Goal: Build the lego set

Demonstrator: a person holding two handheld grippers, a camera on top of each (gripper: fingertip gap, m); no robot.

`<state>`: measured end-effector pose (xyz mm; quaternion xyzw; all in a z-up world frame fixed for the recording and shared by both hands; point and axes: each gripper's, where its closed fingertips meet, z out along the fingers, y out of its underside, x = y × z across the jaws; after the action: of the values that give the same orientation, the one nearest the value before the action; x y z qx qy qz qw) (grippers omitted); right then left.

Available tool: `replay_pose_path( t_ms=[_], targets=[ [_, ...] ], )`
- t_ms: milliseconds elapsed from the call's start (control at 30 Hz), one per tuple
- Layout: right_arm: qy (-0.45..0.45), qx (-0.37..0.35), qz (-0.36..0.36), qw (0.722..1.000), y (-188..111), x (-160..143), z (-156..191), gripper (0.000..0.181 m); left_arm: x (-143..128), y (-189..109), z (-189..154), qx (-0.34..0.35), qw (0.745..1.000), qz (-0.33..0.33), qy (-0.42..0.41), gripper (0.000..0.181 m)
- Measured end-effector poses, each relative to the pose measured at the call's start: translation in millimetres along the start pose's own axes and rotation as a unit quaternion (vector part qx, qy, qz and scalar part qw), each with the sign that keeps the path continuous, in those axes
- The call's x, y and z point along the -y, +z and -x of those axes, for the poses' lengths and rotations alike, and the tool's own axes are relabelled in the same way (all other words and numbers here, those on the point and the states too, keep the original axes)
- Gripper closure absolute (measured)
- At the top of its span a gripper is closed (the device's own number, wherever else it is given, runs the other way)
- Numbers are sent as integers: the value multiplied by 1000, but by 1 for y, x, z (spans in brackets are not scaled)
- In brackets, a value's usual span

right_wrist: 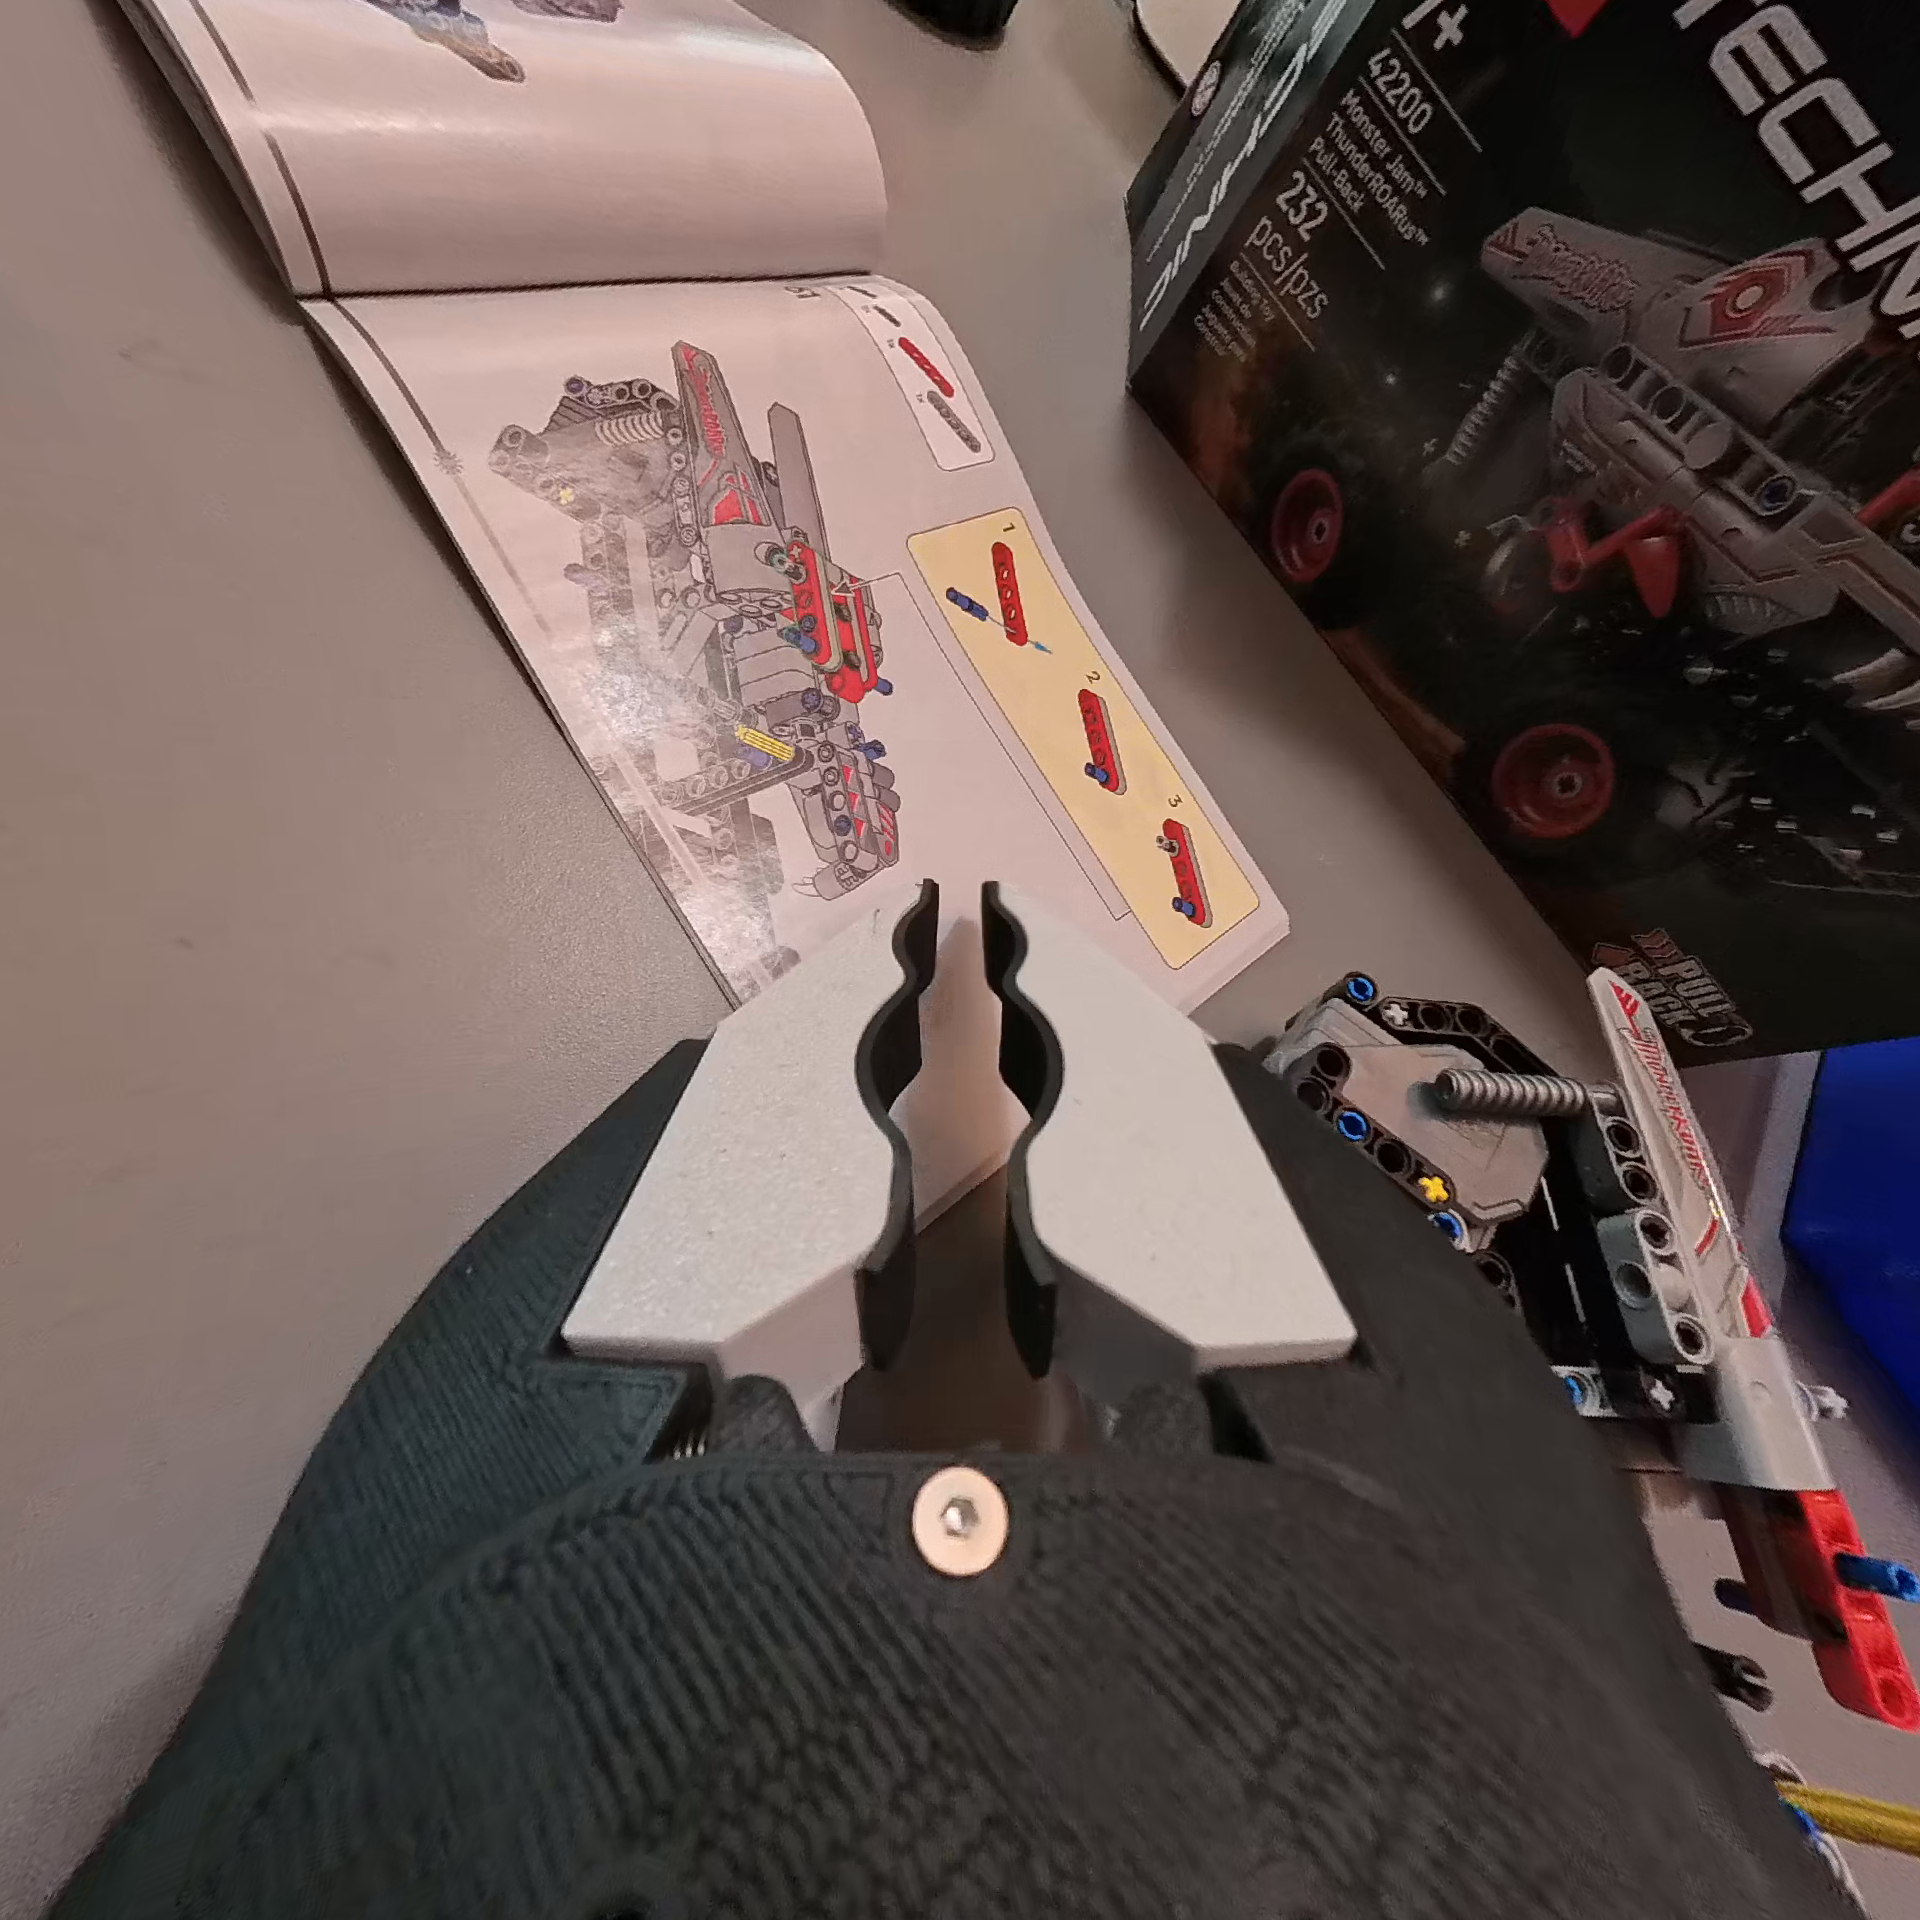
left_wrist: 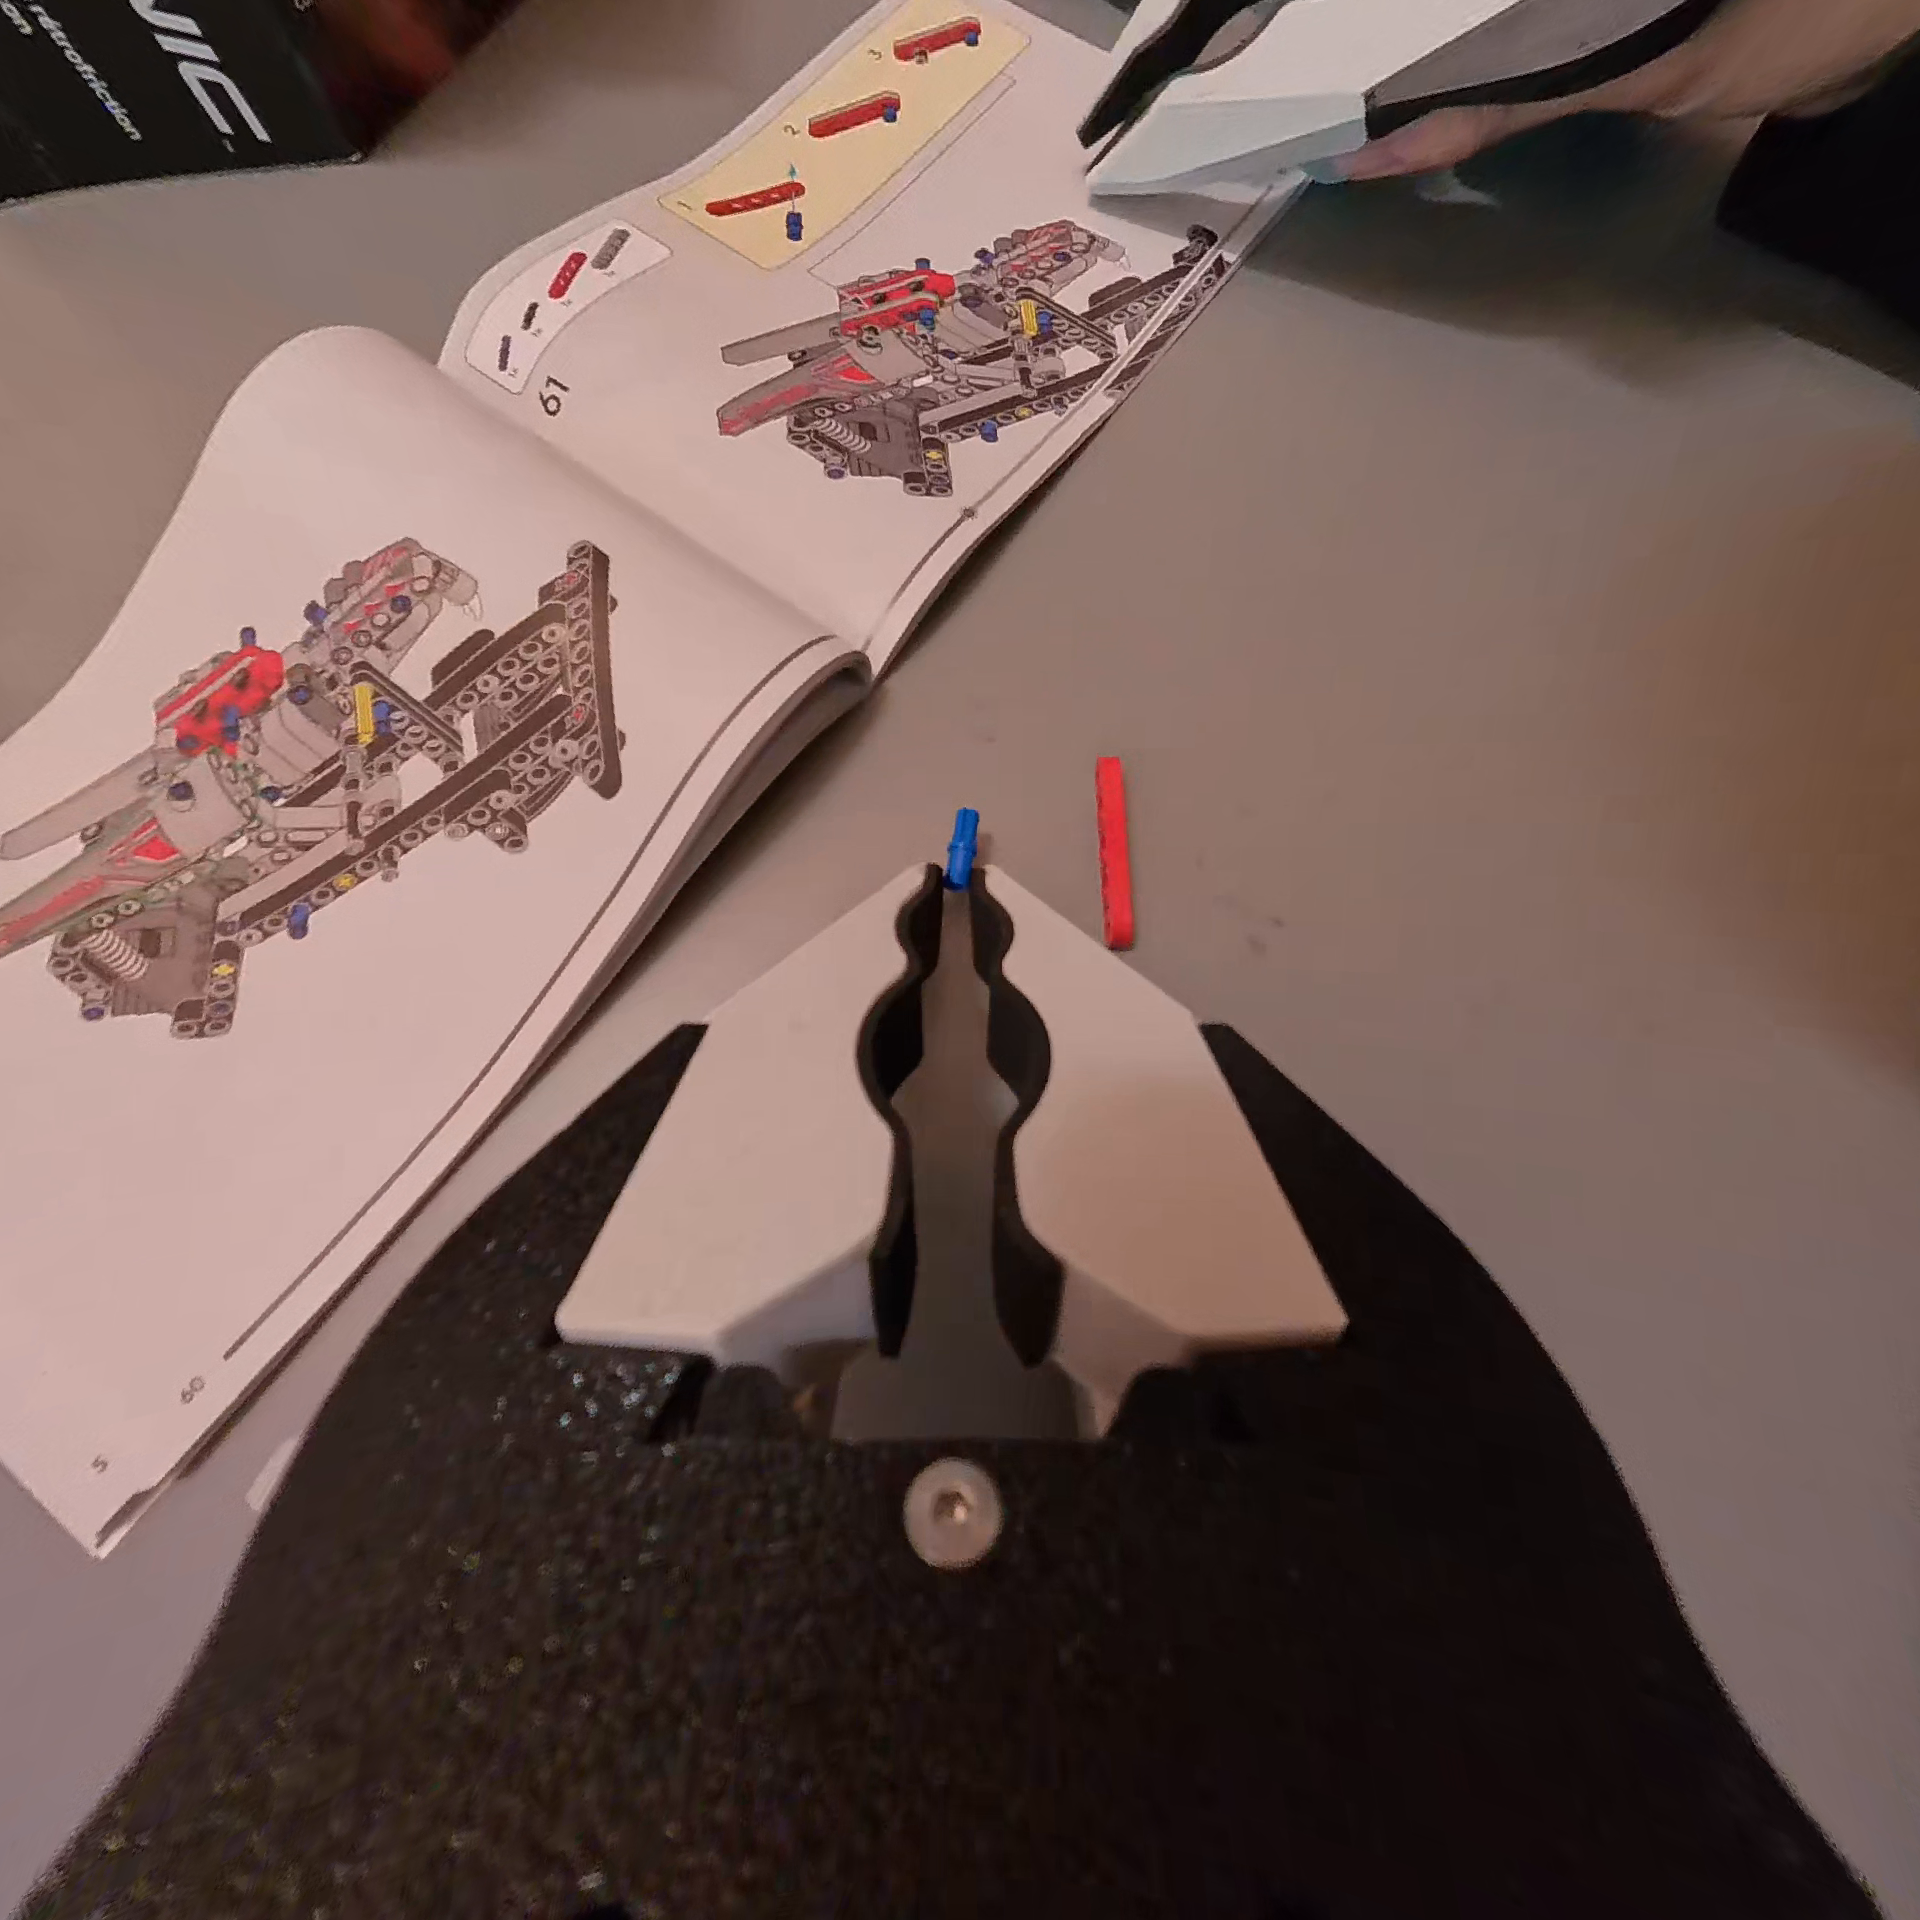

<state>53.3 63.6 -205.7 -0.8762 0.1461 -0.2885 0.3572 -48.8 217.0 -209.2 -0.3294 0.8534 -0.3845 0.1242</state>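
Observation:
In the left wrist view my left gripper (left_wrist: 957, 871) is shut on a small blue pin (left_wrist: 962, 844), held by its near end just above the grey table. A thin red beam (left_wrist: 1113, 852) lies on the table just right of the pin, apart from it. The open instruction booklet (left_wrist: 436, 665) lies to the left and ahead. My right gripper shows far off at the top right (left_wrist: 1117, 114), over the booklet's far corner. In the right wrist view my right gripper (right_wrist: 958, 891) is slightly open and empty above the booklet page (right_wrist: 852, 665). The part-built model (right_wrist: 1538, 1195) lies to its right.
The dark set box (right_wrist: 1558, 436) stands at the back right in the right wrist view; its corner shows at the top left of the left wrist view (left_wrist: 156, 83). A blue container edge (right_wrist: 1860, 1195) is at the far right. A hand holds the right gripper (left_wrist: 1558, 114). About 20 cm separates my left fingertips from my right.

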Motion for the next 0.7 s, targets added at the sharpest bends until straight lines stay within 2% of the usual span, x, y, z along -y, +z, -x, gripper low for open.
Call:
replay_pose_path(
  t_ms=[167,400,700],
  targets=[
    [-3,11,0,1000,0,0,3,180,-4,4,-1,-7,1000,3,-1,179],
    [-6,5,1,1000,1,0,2,181,-6,0,-8,-33,999,1,7,169],
    [-15,-9,4,1000,2,-1,0,181,-5,-6,-3,-10,1000,-17,-9,170]
  ],
)
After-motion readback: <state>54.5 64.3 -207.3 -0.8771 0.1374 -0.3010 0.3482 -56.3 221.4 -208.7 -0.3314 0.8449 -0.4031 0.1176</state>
